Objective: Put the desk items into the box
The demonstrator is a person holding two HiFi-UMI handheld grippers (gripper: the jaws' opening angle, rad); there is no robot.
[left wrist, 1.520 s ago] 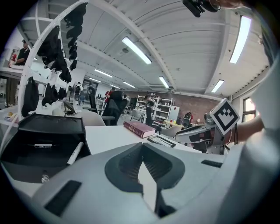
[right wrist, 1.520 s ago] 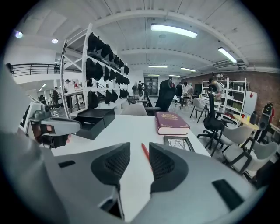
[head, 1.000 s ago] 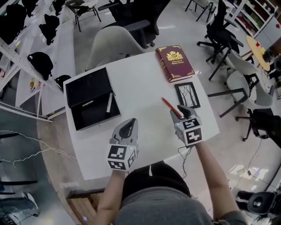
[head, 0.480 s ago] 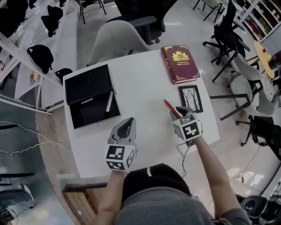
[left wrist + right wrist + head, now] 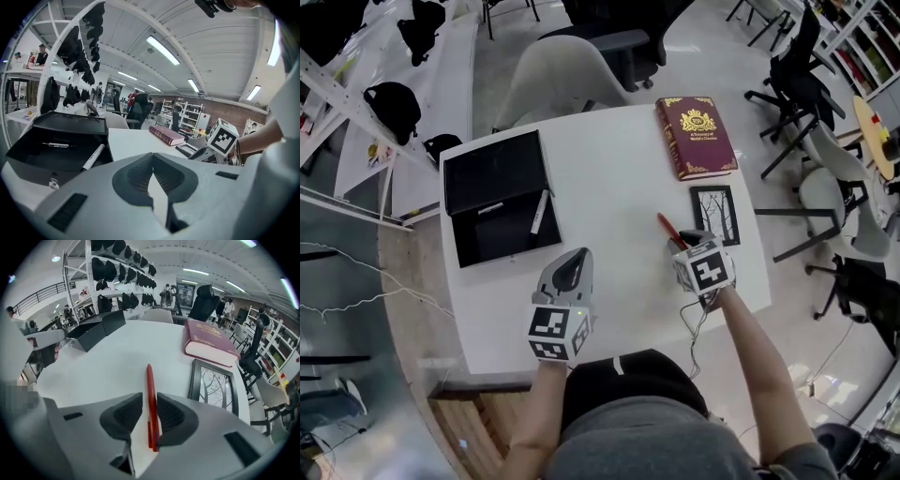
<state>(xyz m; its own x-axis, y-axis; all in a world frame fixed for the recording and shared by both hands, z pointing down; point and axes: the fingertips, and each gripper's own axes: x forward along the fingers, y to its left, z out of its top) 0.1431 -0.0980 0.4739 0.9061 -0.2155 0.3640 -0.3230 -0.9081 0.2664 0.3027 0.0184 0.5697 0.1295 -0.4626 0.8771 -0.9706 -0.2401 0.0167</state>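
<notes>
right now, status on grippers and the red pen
Left gripper shut, empty. Right gripper: jaws just closing astride the red pen, flat on the table, not yet pinched. Picture frame beside it, not touching; box open.

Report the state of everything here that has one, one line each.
box: open, lid back.
marker: in the box.
black pen: in the box.
book: closed, lying flat.
frame: flat, face up.
red pen: lying flat, not gripped.
left hand-held gripper: shut, empty.
right hand-held gripper: open, jaws have just been closing round the red pen.
</notes>
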